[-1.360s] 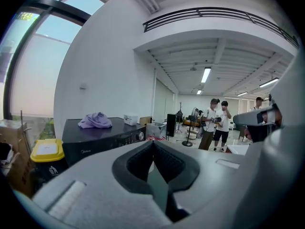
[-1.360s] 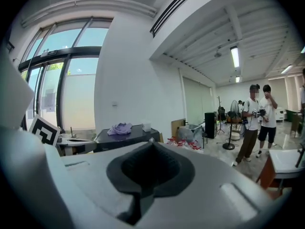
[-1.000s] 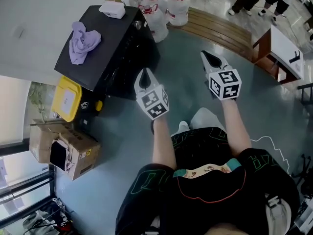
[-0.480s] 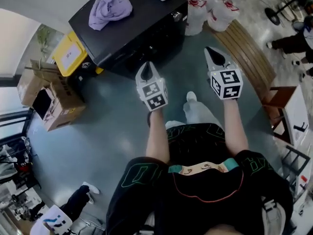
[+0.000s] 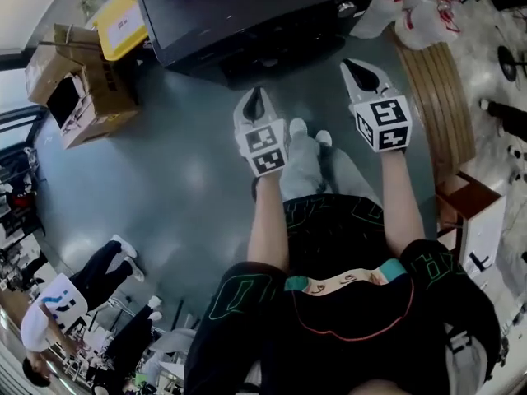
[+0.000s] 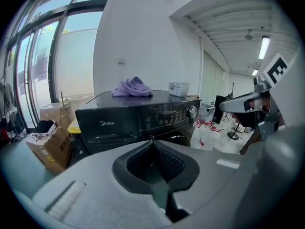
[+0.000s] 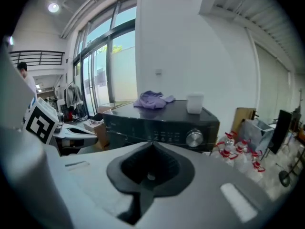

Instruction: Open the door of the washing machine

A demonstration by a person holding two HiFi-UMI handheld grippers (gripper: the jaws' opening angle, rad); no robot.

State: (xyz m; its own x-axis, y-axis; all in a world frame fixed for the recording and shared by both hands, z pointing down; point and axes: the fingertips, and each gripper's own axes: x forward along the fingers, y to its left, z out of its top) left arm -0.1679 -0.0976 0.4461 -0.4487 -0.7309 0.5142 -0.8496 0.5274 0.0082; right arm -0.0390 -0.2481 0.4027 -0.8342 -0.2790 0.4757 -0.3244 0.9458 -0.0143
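Left gripper (image 6: 152, 140): fingers closed tip to tip, nothing between them. Right gripper (image 7: 152, 145): same, pressed together and empty.

Both point slightly downward at the washing machine (image 7: 162, 123). Neither touches it. From the head view I see both hanging over the grey floor (image 5: 165, 179) just in front of it.

The machine is black and stands against the white wall with its front toward me. The silver control knob (image 7: 194, 138) sits at the right end of the panel. The door lies below the panel, mostly hidden behind my own gripper bodies (I cannot tell whether it is latched).

- On top: a purple cloth (image 6: 133, 87) toward the left and a small white container (image 7: 194, 104) toward the right.
- Left of the machine: a yellow-lidded bin (image 5: 123, 23), then a cardboard box (image 5: 82, 89).
- Right of it: clear bottles with red caps (image 7: 240, 151), and a wooden bench (image 5: 440, 105).
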